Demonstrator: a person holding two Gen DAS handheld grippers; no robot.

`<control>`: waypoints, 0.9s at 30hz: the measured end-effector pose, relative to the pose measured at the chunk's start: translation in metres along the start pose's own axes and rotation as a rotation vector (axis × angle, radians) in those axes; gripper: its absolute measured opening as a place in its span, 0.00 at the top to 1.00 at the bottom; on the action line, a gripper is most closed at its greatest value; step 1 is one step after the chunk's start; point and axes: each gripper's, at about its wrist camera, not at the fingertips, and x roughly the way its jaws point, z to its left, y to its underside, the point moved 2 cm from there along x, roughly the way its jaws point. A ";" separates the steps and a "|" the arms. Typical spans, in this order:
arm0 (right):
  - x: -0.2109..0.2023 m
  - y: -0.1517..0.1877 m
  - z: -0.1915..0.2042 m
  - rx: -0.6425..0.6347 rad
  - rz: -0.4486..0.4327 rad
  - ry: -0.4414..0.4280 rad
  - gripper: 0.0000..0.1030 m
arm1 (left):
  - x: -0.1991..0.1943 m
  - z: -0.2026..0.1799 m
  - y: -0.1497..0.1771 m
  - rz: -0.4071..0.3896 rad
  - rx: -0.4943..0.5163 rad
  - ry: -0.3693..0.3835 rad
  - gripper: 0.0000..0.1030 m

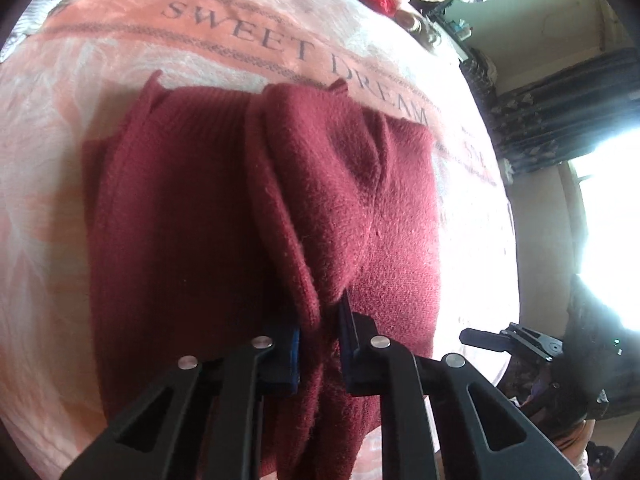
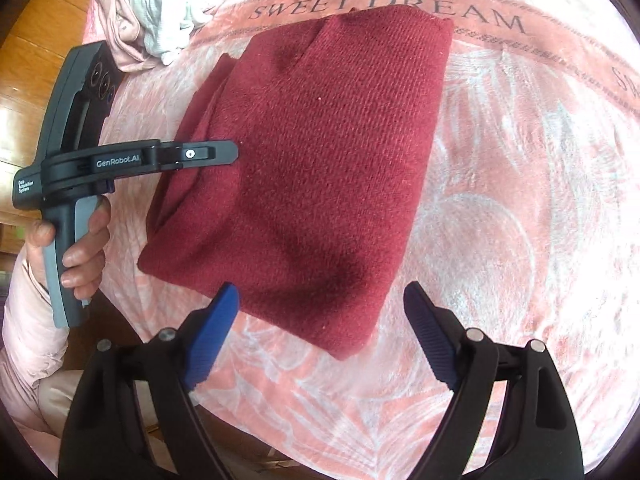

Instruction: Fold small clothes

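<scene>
The left gripper (image 1: 320,320) has its 2 blue-padded jaws pressed close together on a raised ridge of the dark red knit garment (image 1: 248,208), the fold of wool pinched between the pads just ahead of the camera. From this gripper, the garment spreads forward and to both sides, folded into a rough rectangle, with overlapping layers and a seam running away from the pinched spot. It lies on a pink and white blanket (image 1: 60,160) printed with the words SWEET DREAM beyond the garment's far edge. In the right wrist view the left gripper (image 2: 234,151) reaches in from the left, its tip at the garment's left edge, and a hand (image 2: 80,240) wraps around its grey handle, with a pale pink sleeve (image 2: 28,320) below it. The right gripper (image 2: 320,300) has its 2 jaws spread wide and holds nothing; the pads hang above the blanket, and the near corner of the dark red knit garment (image 2: 312,152) sits between and just ahead of them without touching either pad. Off to the far left of the right gripper, past the garment, a heap of pale clothes (image 2: 160,4) rests on the blanket (image 2: 500,220).
</scene>
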 end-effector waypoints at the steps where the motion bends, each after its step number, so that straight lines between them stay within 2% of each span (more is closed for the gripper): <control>1: -0.002 -0.001 -0.002 -0.001 -0.004 0.003 0.18 | -0.014 0.000 0.003 -0.031 -0.001 0.027 0.87; 3: -0.004 -0.002 -0.005 -0.002 -0.010 -0.004 0.18 | -0.041 0.002 0.009 -0.067 -0.002 0.076 0.87; 7: -0.009 -0.004 -0.013 0.013 -0.020 -0.015 0.18 | -0.075 0.034 0.014 -0.085 -0.012 0.016 0.87; 9: -0.006 -0.004 -0.015 0.014 -0.017 -0.023 0.18 | -0.062 0.061 0.013 -0.035 -0.038 -0.008 0.87; 11: 0.000 -0.004 -0.014 0.013 0.001 -0.040 0.18 | -0.039 0.083 0.016 0.028 -0.083 0.006 0.85; 14: 0.019 -0.003 -0.003 0.031 0.053 -0.124 0.18 | -0.033 0.085 0.019 0.035 -0.059 0.007 0.77; 16: 0.028 -0.003 0.001 0.049 0.076 -0.173 0.18 | -0.044 0.075 0.019 0.014 -0.020 -0.017 0.76; 18: 0.034 -0.006 0.003 0.043 0.083 -0.169 0.18 | -0.055 0.064 0.020 -0.010 0.008 -0.052 0.67; 19: 0.035 -0.009 0.005 0.034 0.083 -0.162 0.18 | -0.059 0.059 0.020 -0.026 0.012 -0.054 0.49; 20: 0.036 -0.012 0.006 0.024 0.080 -0.158 0.18 | -0.063 0.056 0.021 -0.045 0.016 -0.055 0.37; 22: 0.035 -0.020 0.010 0.015 0.064 -0.162 0.18 | -0.068 0.054 0.022 -0.060 0.015 -0.083 0.26; 27: 0.034 -0.042 0.018 -0.014 0.023 -0.124 0.15 | -0.052 0.064 0.014 -0.008 -0.031 -0.087 0.24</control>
